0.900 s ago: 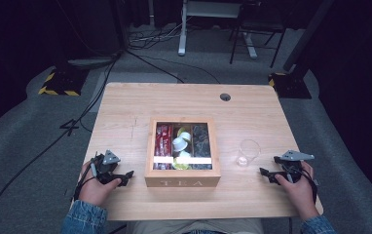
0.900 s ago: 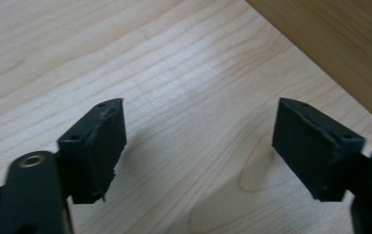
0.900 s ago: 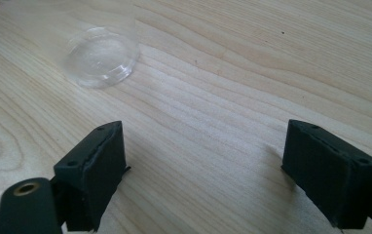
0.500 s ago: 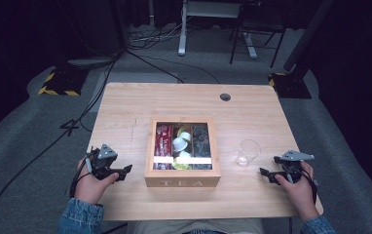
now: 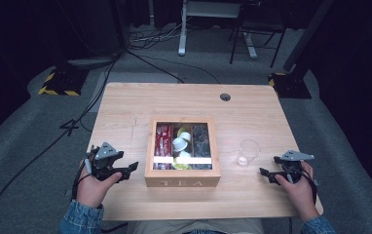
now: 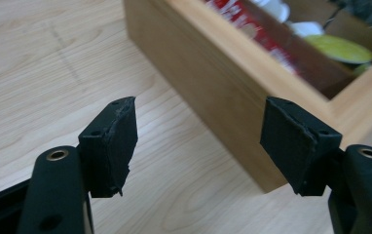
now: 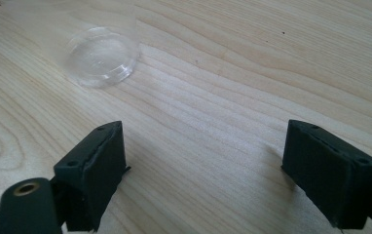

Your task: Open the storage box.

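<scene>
Left hand-held gripper (image 5: 128, 168) low over the pale wooden bench (image 5: 125, 107), jaws wide apart and empty, pointed at the left wall of the open wooden box marked TEA (image 5: 182, 181), just beside it but not touching. Right hand-held gripper (image 5: 264, 173) likewise spread wide with nothing between the pads, aimed across bare wood. Clear round glass cup (image 5: 248, 152) upright near it, between box and right hand-held gripper.

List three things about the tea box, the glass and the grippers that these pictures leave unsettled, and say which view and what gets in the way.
- Tea box contents: too small in the high view; blurred and cut off by the top edge in the left gripper view.
- Glass: its upper part is cut off by the top edge in the right gripper view, and it looks faint.
- Left gripper and right gripper: too small in the high view to judge jaw gaps.
</scene>
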{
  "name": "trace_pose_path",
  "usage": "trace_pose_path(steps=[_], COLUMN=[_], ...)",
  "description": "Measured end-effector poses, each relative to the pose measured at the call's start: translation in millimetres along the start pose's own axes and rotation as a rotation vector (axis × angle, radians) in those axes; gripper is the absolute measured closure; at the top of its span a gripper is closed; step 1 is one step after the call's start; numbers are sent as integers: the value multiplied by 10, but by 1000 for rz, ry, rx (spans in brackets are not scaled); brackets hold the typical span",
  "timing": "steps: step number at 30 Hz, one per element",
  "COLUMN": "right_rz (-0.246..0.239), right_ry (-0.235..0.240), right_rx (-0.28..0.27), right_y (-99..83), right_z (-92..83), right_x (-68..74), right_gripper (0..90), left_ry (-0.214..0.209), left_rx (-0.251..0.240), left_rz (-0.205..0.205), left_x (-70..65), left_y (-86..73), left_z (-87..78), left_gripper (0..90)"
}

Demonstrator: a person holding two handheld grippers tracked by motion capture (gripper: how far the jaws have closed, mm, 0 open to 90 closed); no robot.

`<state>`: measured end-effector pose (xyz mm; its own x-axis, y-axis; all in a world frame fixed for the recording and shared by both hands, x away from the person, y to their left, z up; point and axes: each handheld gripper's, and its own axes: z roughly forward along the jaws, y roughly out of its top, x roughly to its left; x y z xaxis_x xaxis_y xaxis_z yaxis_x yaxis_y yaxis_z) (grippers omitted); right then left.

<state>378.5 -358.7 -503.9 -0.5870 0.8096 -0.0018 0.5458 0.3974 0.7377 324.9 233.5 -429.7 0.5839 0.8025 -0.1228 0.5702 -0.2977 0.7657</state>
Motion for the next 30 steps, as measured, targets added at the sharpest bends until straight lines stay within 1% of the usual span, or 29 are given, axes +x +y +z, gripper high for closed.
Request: trace_pose_path(steps=[3,4,5,6,7,8,9,10,11,12,13,16,18,19,21,23,25,27,28,29,30], right_rz=[-1,-1,-1,-1,-1,-1,-1,-2,-1,-2,-2,-2,-2,-2,-2,-3,-3,-3,-3,-3,-3], right_ry=[0,0,1,2,2,2,2,1,2,1,1,2,3,2,3,3,3,4,4,4,4], right_rx=[0,0,0,-1,0,-1,0,0,-1,0,0,0,0,0,0,0,-1,0,0,0,0], right_y=[0,0,-1,-1,-1,-1,-1,-1,-1,-1,-1,-1,-1,-1,-1,-1,-1,-1,-1,-1,-1], right_z=[0,-1,-1,-1,-1,-1,-1,-1,-1,-1,-1,-1,-1,-1,-2,-2,-1,-2,-2,-2,-2], right_x=[0,1,1,2,2,2,2,1,2,1,1,2,2,2,2,2,3,3,3,3,3], right_gripper=[157,157,157,157,157,157,157,157,157,157,157,157,157,157,157,157,157,157,157,157,157], left_ry=[-31,-42,-54,-54,-50,-47,-50,-70,-88,-98,-102,-113,-113,-115,-117,-112,-114,-115,-116,-124,-125], left_rx=[-13,-13,-12,-13,-9,-1,-4,-16,-19,-14,-8,-13,-10,-5,11,14,24,31,38,42,46], left_rz=[10,20,18,24,27,17,18,5,4,12,28,39,39,50,56,58,46,37,34,36,40], left_x=[-96,-119,-152,-172,-206,-245,-264,-291,-311,-333,-354,-409,-450,-459,-482,-483,-472,-454,-450,-443,-438], left_y=[33,38,35,30,15,-5,-18,-35,-47,-52,-55,-63,-83,-99,-148,-191,-236,-274,-284,-294,-298], left_z=[-13,-14,-6,7,36,65,82,100,111,116,117,117,124,129,135,134,129,136,135,139,138], left_gripper=[299,296,290,274,237,200,195,193,193,192,191,191,191,191,192,210,237,300,364,409,433])
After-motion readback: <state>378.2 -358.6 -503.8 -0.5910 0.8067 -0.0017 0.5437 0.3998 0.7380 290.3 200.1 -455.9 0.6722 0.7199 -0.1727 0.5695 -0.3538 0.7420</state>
